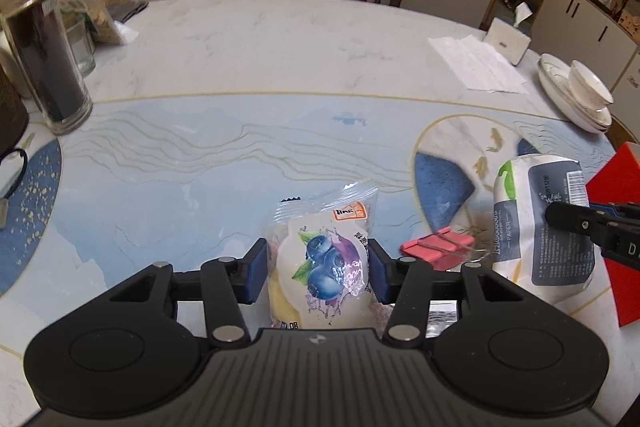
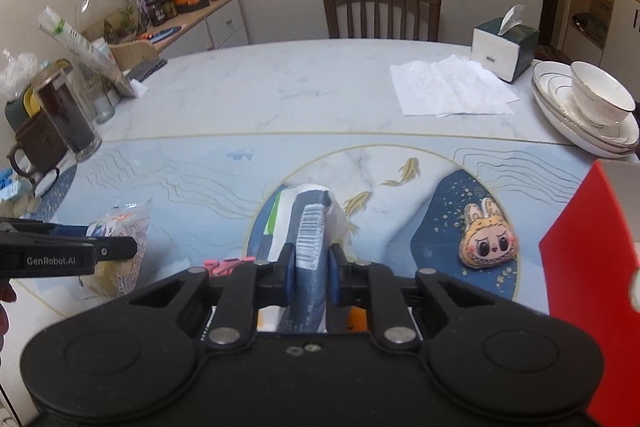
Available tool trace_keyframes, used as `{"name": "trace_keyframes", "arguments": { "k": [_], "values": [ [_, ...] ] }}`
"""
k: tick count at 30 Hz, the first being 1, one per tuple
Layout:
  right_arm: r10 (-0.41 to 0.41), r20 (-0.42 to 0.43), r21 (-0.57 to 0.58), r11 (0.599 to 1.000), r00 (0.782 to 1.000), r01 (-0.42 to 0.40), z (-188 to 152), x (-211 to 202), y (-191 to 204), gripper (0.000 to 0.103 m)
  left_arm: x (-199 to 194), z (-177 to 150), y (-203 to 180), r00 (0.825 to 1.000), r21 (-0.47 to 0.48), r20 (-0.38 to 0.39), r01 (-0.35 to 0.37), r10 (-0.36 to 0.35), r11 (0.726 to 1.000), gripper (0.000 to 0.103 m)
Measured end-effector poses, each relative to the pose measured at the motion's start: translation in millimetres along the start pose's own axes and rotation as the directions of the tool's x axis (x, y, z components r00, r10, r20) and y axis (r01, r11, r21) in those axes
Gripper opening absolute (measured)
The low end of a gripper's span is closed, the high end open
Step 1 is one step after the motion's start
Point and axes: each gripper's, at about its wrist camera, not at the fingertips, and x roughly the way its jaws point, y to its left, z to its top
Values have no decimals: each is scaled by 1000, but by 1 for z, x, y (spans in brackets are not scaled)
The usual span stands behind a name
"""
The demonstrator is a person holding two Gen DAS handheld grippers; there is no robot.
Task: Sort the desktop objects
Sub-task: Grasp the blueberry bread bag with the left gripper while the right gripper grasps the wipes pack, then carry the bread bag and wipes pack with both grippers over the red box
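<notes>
A clear snack packet [image 1: 326, 259] printed with blueberries and green leaves is seen on a pale blue table mat [image 1: 200, 163] patterned with gold wavy lines and gold fish. A white tissue pack [image 2: 310, 239] with a slate-blue label and barcode, a pink binder clip [image 1: 438, 247], a yellow rabbit-eared plush [image 2: 489, 241] and a red box [image 2: 588, 267] are also shown.

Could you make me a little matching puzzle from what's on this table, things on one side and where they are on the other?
Things:
1. blueberry snack packet
2. tissue pack
3. bunny charm
4. teacup

Places:
A. stacked on white plates
B. between the left gripper's pads
C. lying free on the mat
D. clamped in the right gripper

Pairs: 1-B, 2-D, 3-C, 4-A
</notes>
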Motion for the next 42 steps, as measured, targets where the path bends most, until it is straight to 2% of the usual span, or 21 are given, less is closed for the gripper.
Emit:
{"name": "trace_keyframes", "arguments": {
  "k": [19, 29, 42],
  "values": [
    [-9, 68, 60, 998, 998, 5, 6, -65, -26, 14, -40, 13, -61, 992, 92, 88, 77, -86, 993, 49],
    [-7, 112, 83, 997, 994, -2, 5, -102, -55, 13, -61, 18, -114, 978, 171, 130, 138, -161, 976, 49],
    [-30, 179, 122, 992, 983, 8, 2, -147, -112, 13, -76, 18, -195, 958, 262, 157, 194, -240, 945, 50]
  ]
}}
